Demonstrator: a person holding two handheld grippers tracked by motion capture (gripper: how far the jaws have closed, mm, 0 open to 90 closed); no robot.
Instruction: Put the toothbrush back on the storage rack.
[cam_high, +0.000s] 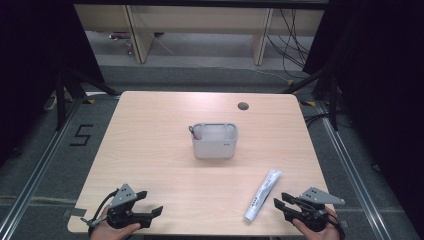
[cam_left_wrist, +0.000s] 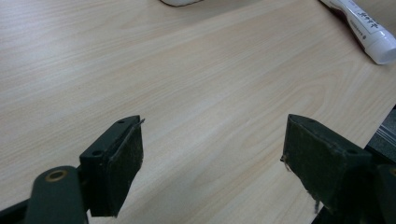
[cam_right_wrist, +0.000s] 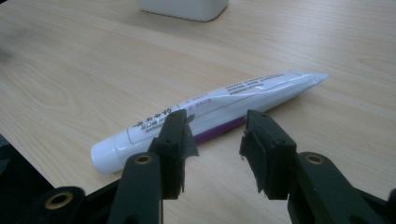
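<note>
Wood-grain table (cam_high: 165, 150) stands on grey carpet (cam_high: 210, 75).

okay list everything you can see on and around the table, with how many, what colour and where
toothpaste tube: one, white with a purple stripe, lying flat near the table's front right, cap toward the front edge
holder: one, light grey, two compartments, middle of the table
pink-tipped item: one, standing in the holder's left compartment; too small to tell what it is
table: one, light wood, with a dark round cable hole near the far edge
wooden furniture: pale, on the floor beyond the table
left gripper: black, open, front left edge, over bare tabletop
right gripper: black, open, front right, beside the tube
</note>
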